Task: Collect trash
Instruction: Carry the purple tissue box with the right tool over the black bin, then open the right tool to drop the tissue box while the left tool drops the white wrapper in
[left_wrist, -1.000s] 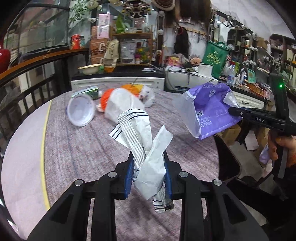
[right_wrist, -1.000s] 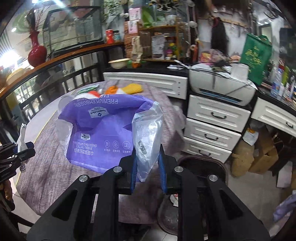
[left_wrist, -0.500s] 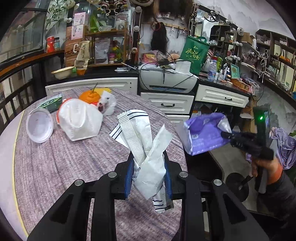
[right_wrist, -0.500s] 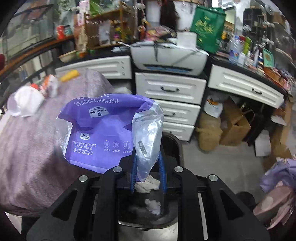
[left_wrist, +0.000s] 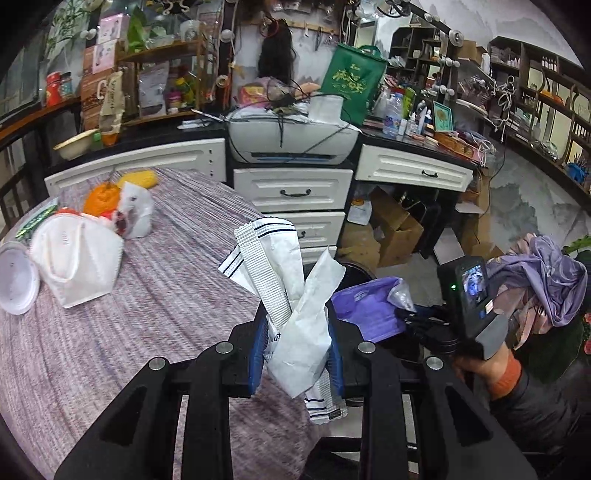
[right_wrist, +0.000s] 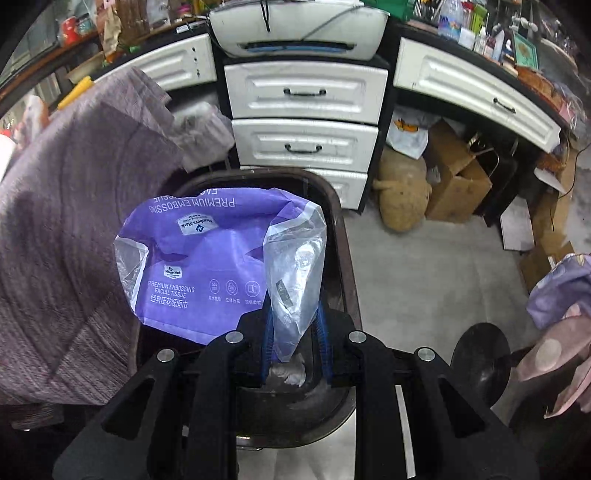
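Note:
My left gripper (left_wrist: 297, 354) is shut on a bunch of white paper wrappers (left_wrist: 291, 295), one with dark stripes, held over the edge of the round table (left_wrist: 110, 350). My right gripper (right_wrist: 293, 343) is shut on the clear end of a purple facial-tissue bag (right_wrist: 207, 258), which hangs right over the open dark bin (right_wrist: 340, 236) beside the table. Crumpled white tissue (right_wrist: 288, 373) lies in the bin. The left wrist view also shows the purple bag (left_wrist: 369, 306) with the right gripper (left_wrist: 410, 317) low to the right.
On the table lie a white mask-like bag (left_wrist: 77, 262), a white lid (left_wrist: 14, 277), an orange object (left_wrist: 101, 199) and a small white wrapper (left_wrist: 136, 214). White drawers (right_wrist: 303, 122), cardboard boxes (right_wrist: 458, 181) and a black stool base (right_wrist: 480, 362) stand around the bin.
My right gripper has swung from over the table down to above the bin, carrying the purple bag. My left gripper has shifted toward the table's right edge with its wrappers.

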